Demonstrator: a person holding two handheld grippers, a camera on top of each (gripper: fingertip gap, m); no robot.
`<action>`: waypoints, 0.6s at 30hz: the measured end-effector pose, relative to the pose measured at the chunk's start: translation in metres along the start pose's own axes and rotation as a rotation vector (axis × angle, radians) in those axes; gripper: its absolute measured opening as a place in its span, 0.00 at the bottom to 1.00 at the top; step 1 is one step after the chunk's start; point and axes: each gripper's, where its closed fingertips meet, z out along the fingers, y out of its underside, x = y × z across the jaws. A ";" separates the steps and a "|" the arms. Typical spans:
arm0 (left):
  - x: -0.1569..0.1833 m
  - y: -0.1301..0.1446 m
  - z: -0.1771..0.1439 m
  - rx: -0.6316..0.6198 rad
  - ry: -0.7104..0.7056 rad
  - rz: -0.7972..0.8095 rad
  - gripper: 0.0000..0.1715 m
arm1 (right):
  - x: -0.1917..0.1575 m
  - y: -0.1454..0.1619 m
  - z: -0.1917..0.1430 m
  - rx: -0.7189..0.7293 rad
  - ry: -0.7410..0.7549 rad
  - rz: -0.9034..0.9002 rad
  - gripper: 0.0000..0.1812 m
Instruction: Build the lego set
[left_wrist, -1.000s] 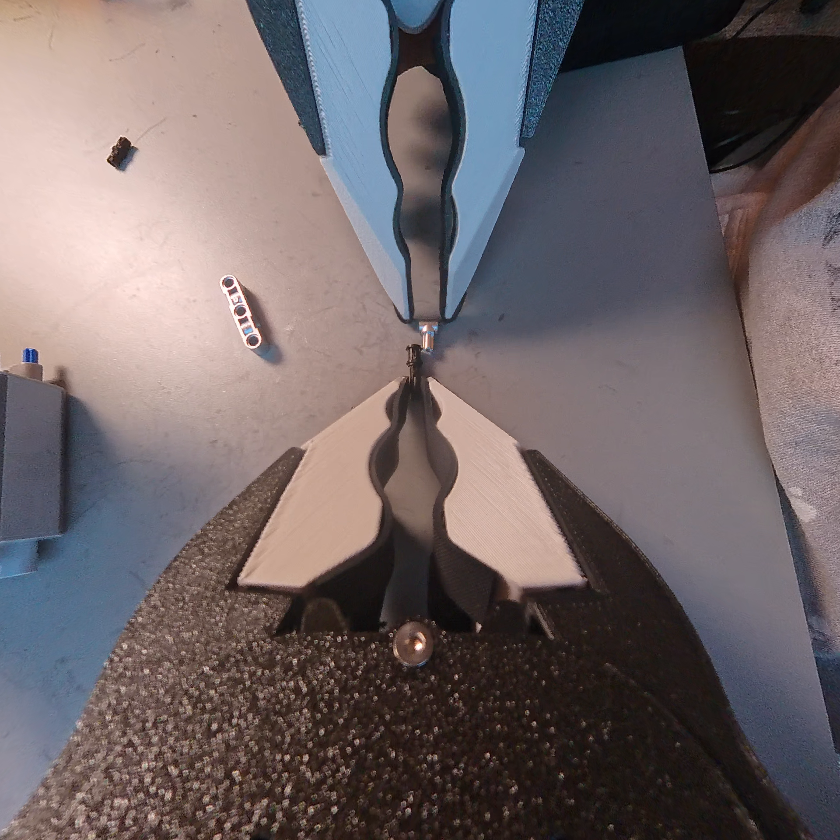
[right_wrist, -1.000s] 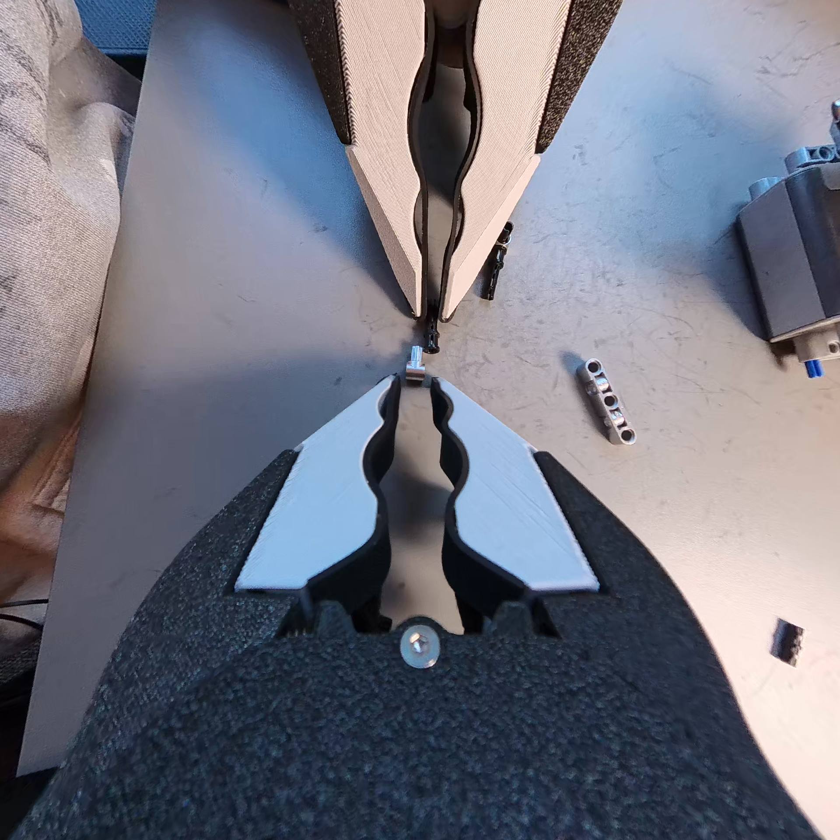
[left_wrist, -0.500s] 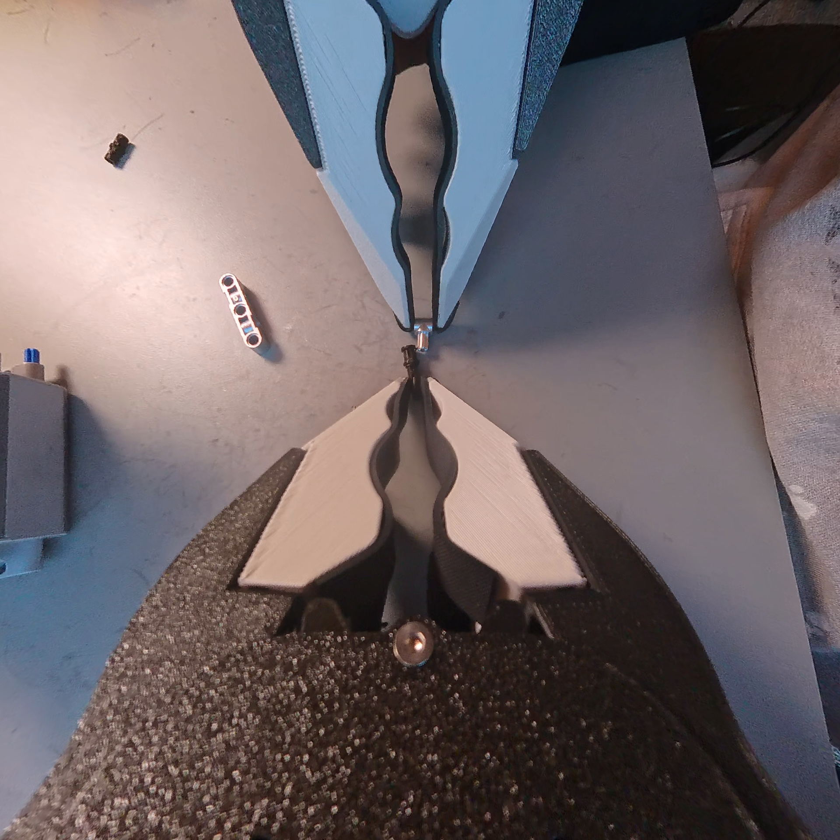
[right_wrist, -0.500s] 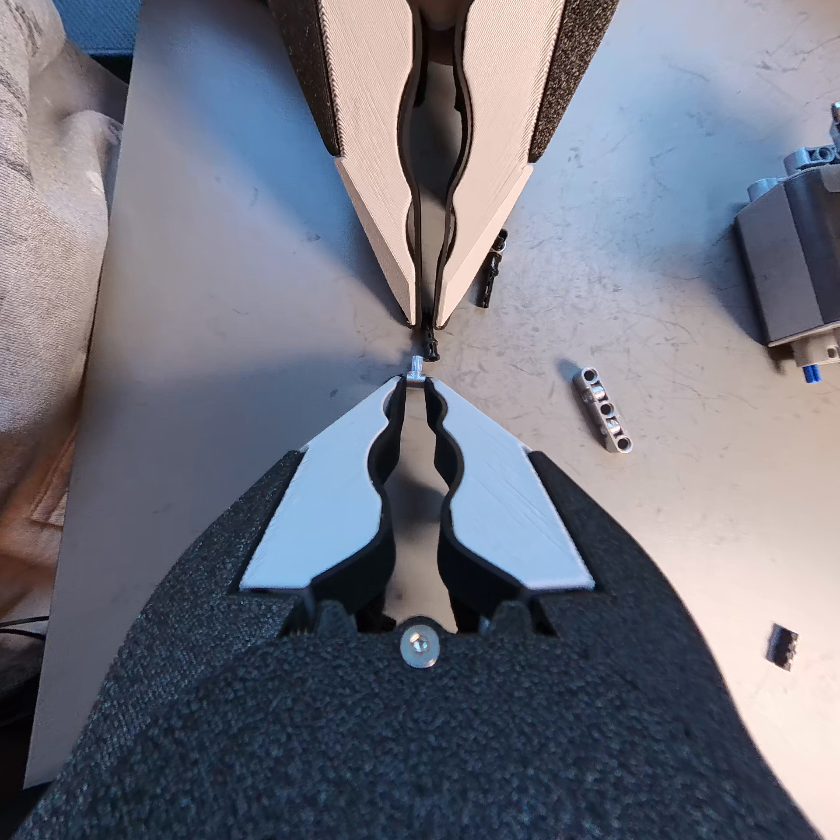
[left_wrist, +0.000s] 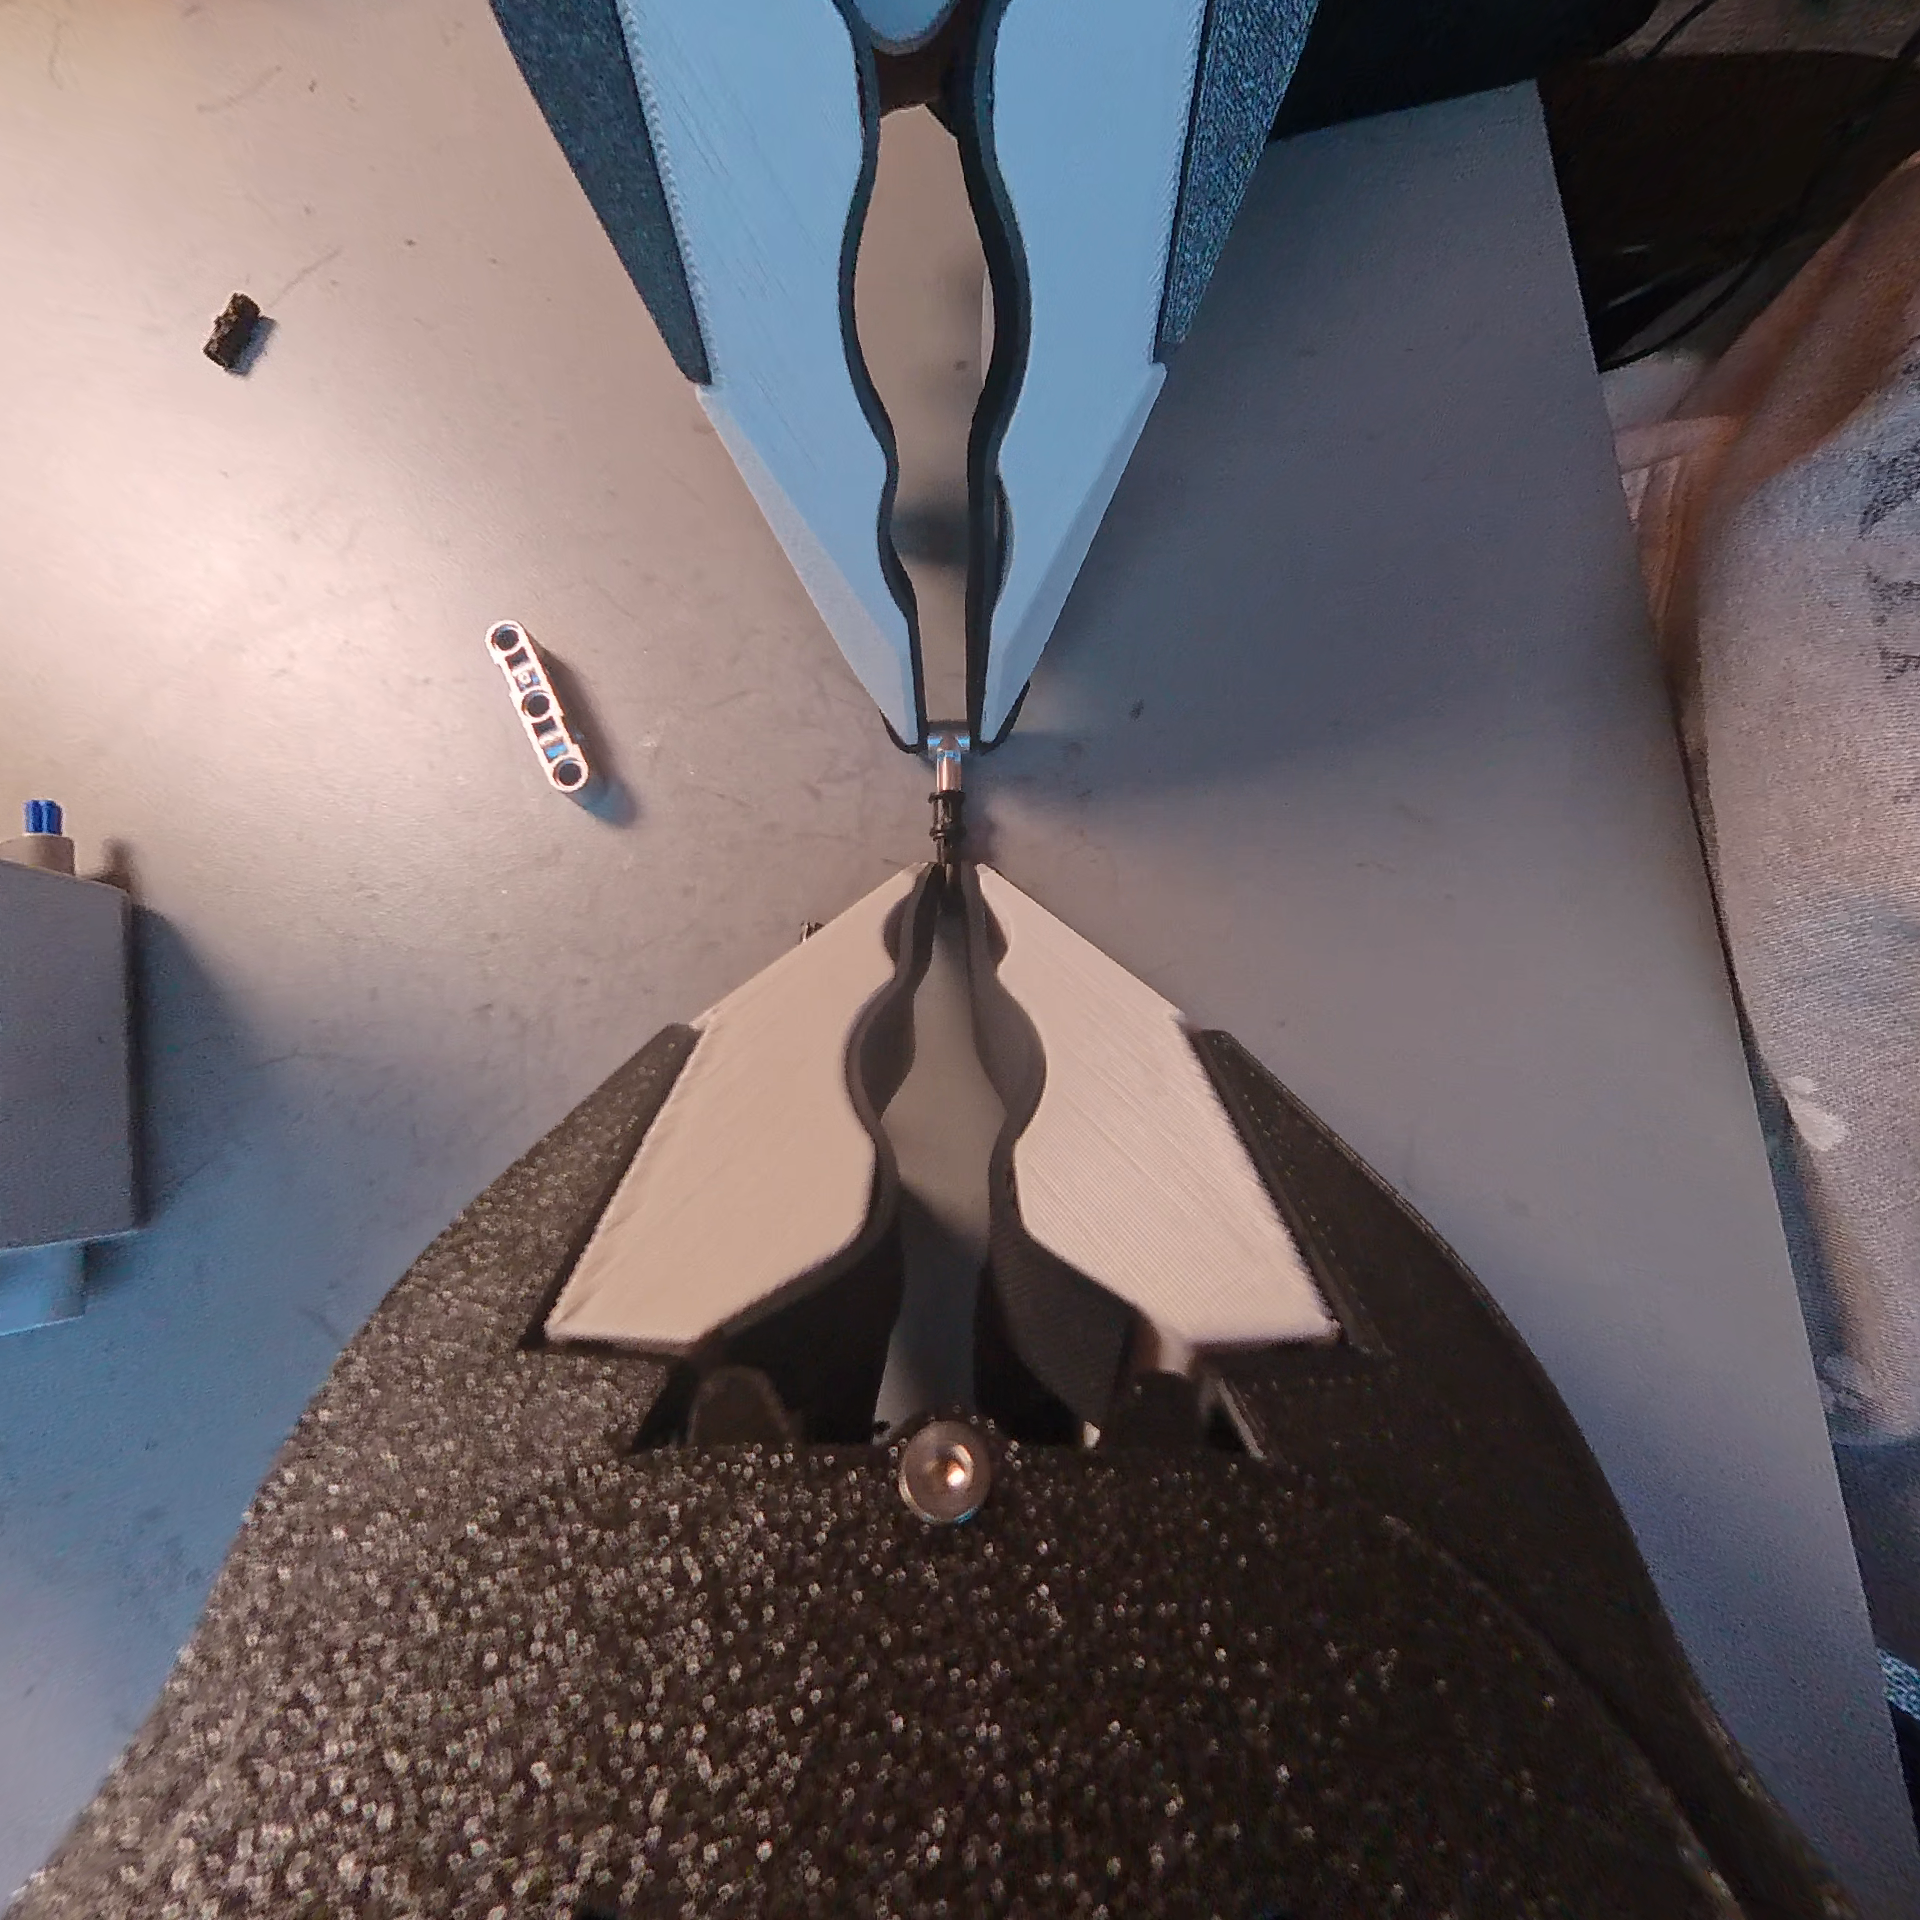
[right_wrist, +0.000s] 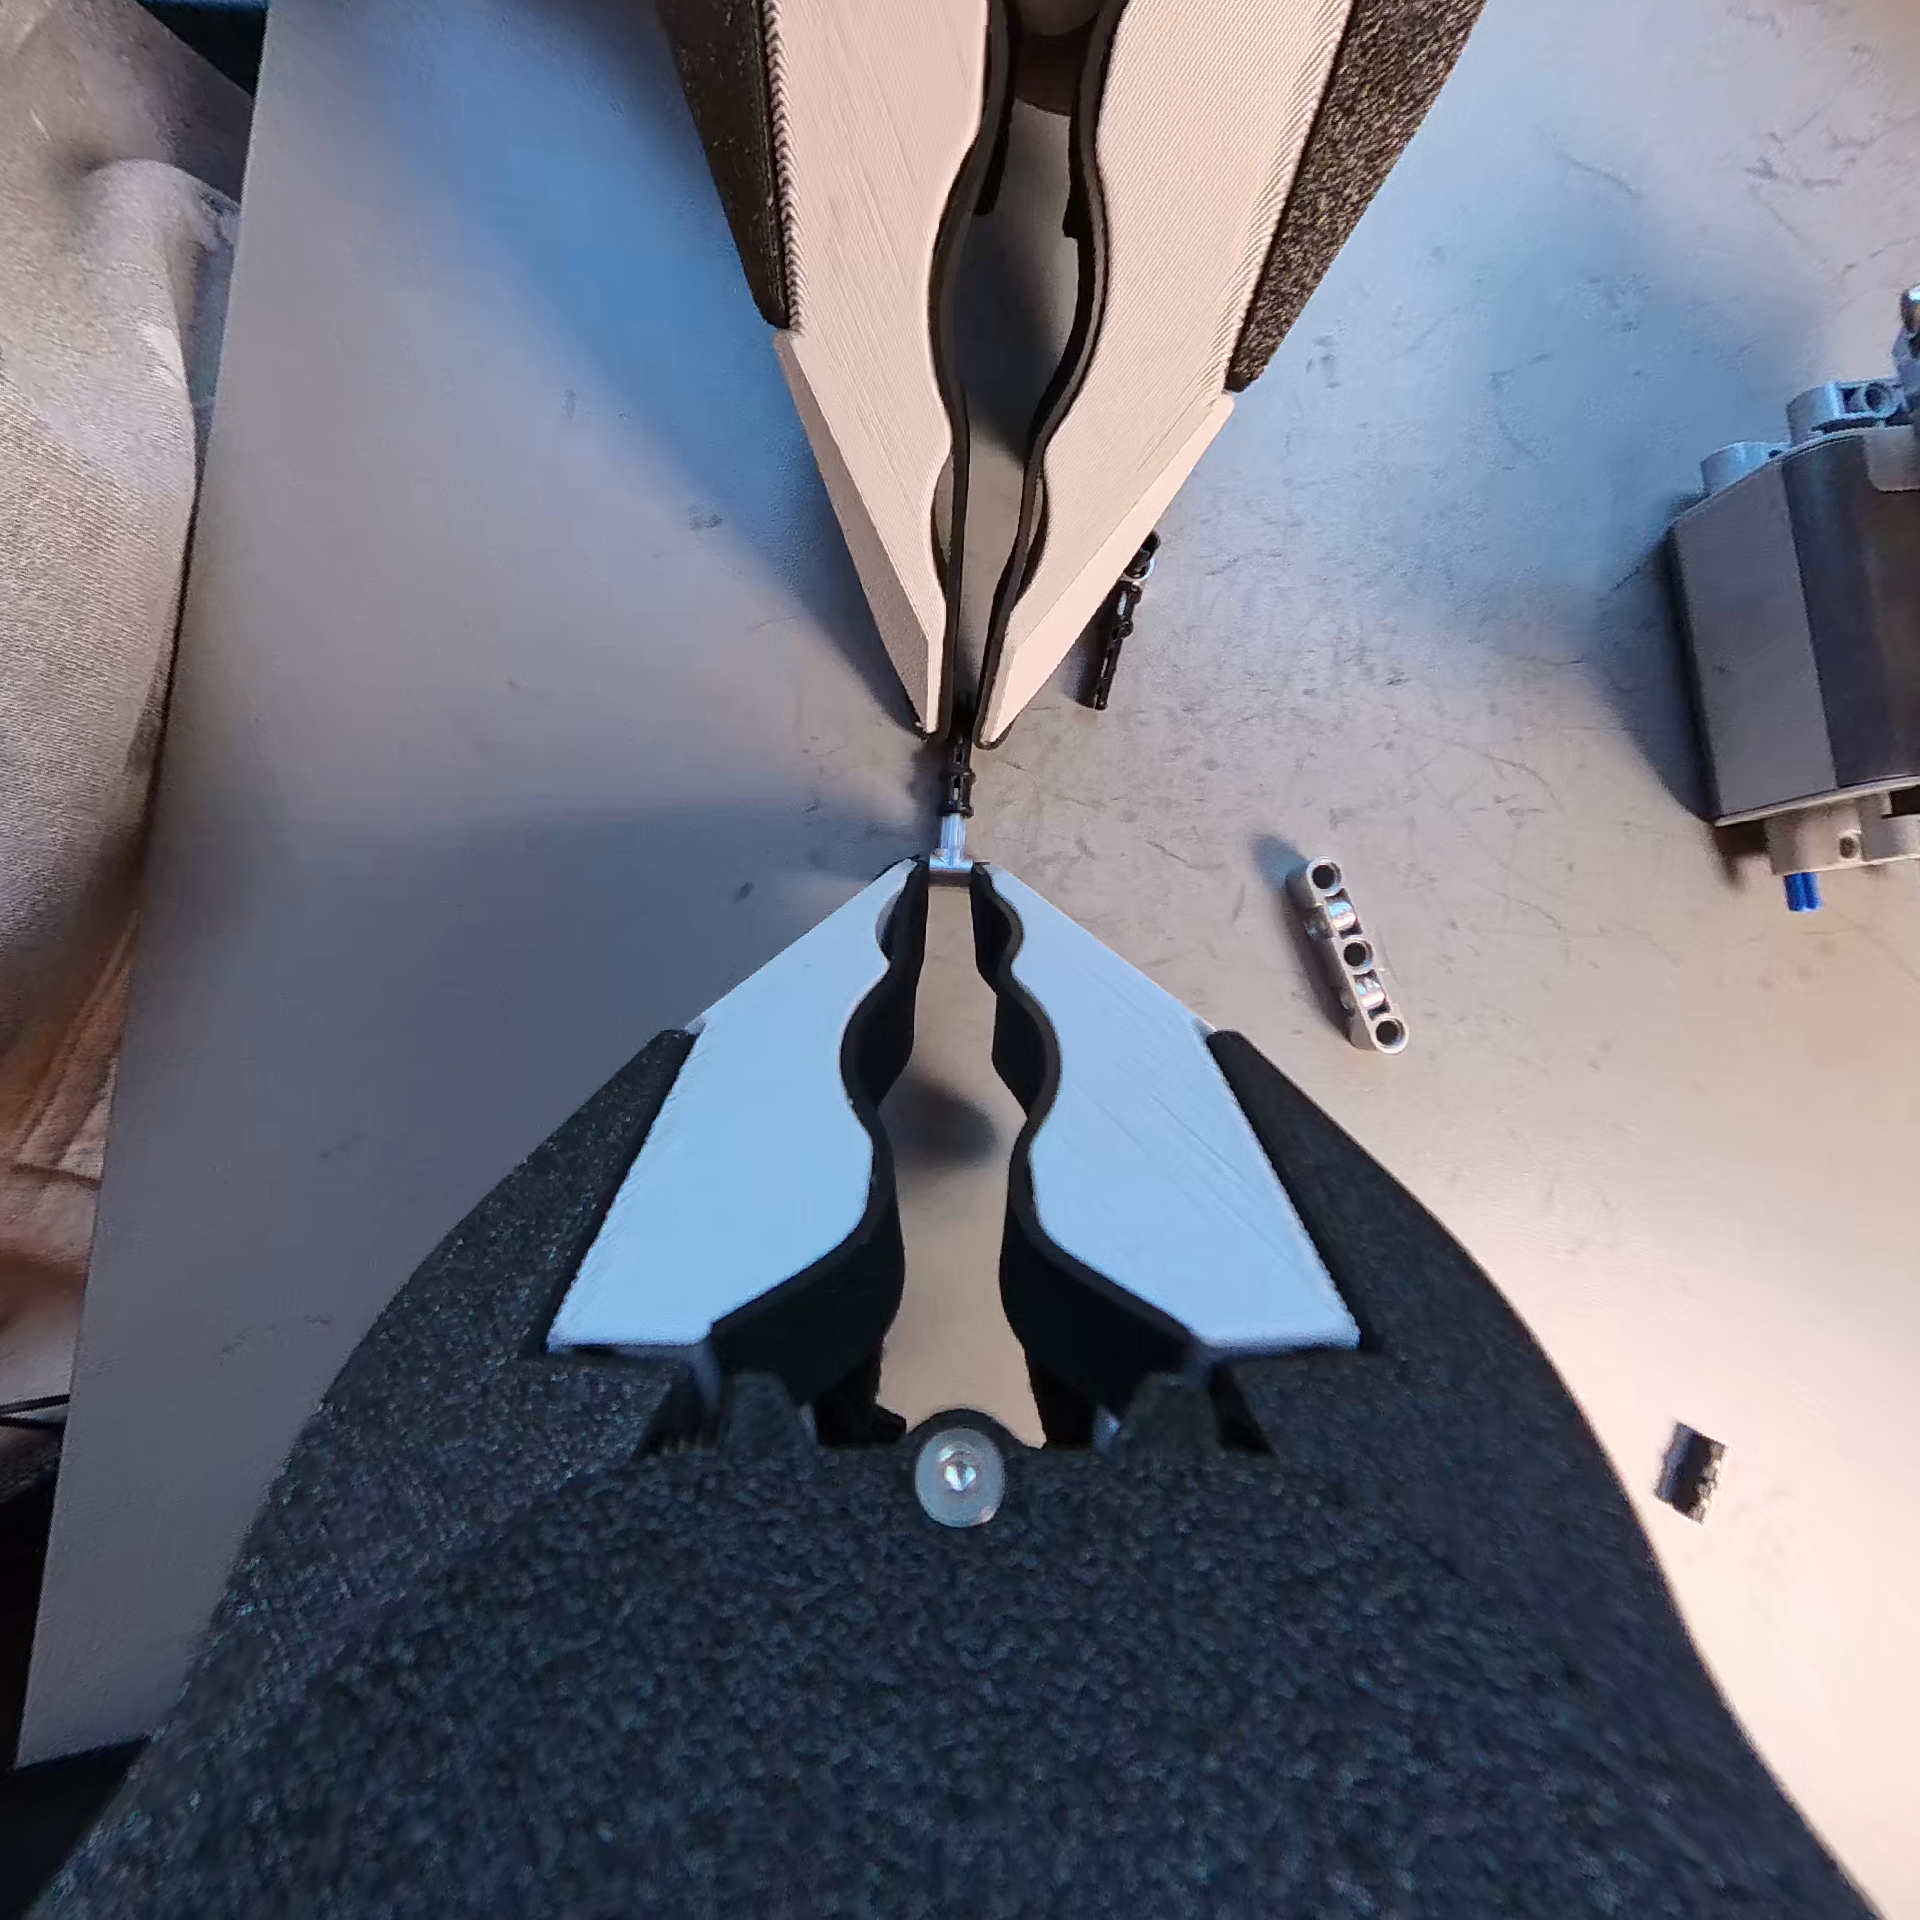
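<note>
My left gripper (left_wrist: 945, 871) is shut on a thin black pin (left_wrist: 942, 821) that sticks out past its tips. My right gripper (right_wrist: 948, 885) is shut on a small grey connector piece (right_wrist: 950, 847). The two grippers point at each other tip to tip, just above the grey table (left_wrist: 1351, 727). The pin's free end meets the grey connector (left_wrist: 948, 767) in one line; whether it sits inside it I cannot tell. In the right wrist view the left gripper (right_wrist: 961, 729) comes in from the top with the black pin (right_wrist: 956, 781).
A grey beam with holes (left_wrist: 537, 704) (right_wrist: 1348, 966), a small black piece (left_wrist: 234, 332) (right_wrist: 1694, 1473) and a grey motor block (left_wrist: 57, 1060) (right_wrist: 1808, 644) lie on the table. A thin black rod (right_wrist: 1117, 623) lies beside the left gripper. Cloth (left_wrist: 1818, 831) lies past the table's edge. Only a small space, under 4 cm, lies between the two pairs of fingers.
The pin and the grey connector were slightly offset sideways with a small gap. Now they are lined up and touch end to end. Both grippers stayed shut.
</note>
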 end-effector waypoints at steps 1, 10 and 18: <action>0.000 0.000 0.000 0.002 0.002 -0.003 0.01 | -0.001 -0.001 0.000 0.009 -0.004 0.000 0.04; 0.001 -0.005 0.004 0.001 -0.001 0.000 0.00 | -0.002 -0.004 0.003 0.019 -0.005 -0.004 0.03; 0.001 -0.007 0.007 0.001 -0.009 -0.003 0.00 | -0.002 -0.006 0.005 0.009 -0.014 -0.003 0.03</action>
